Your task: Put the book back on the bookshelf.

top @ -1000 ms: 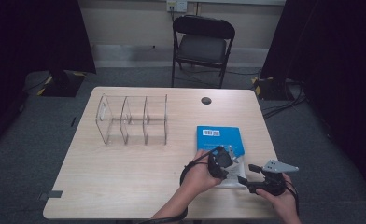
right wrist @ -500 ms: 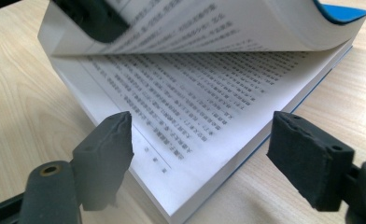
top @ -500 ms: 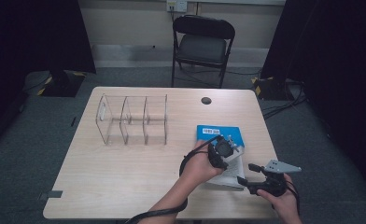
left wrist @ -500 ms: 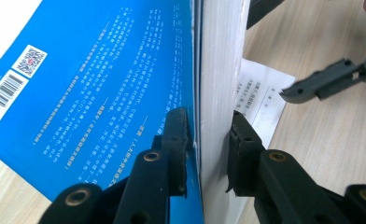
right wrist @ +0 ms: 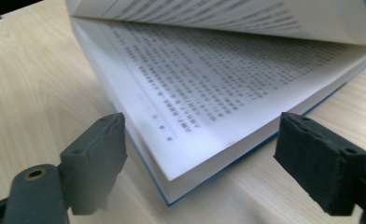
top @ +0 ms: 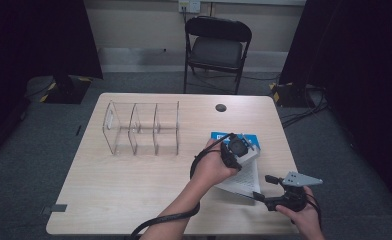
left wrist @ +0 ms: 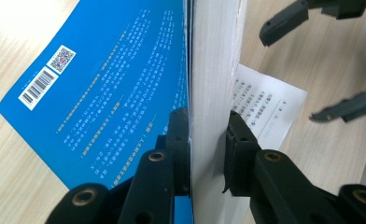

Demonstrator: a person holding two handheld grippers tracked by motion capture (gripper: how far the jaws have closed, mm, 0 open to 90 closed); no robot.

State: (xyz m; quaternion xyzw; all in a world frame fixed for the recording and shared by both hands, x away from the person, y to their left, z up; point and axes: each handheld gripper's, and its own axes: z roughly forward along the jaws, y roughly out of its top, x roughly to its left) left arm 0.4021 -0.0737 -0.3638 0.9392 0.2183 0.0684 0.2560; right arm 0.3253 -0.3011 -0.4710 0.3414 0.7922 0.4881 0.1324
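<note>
A blue-covered book (top: 218, 136) lies at the table's right, partly opened. My left gripper (top: 244, 150) is shut on its cover and a thick block of pages (left wrist: 214, 70) and holds them raised off the lower pages (top: 244, 181). In the left gripper view the pads (left wrist: 179, 135) clamp this block from both sides, and the jaws have just closed a little tighter. My right gripper (top: 262, 187) stands open at the book's near corner, and its jaws have just been opening. In the right gripper view (right wrist: 204, 149) the lower page corner (right wrist: 181, 140) lies between the fingers, untouched.
A clear acrylic divider rack (top: 141, 127) stands at the table's left-centre. A small black disc (top: 220, 107) sits near the far edge. A folding chair (top: 216, 47) stands behind the table (top: 134, 190). My left gripper's cable (top: 164, 220) trails off the front edge.
My left gripper has risen with the cover and page block, opening the book wider. The right gripper has stayed in place with its jaws spread wider.
</note>
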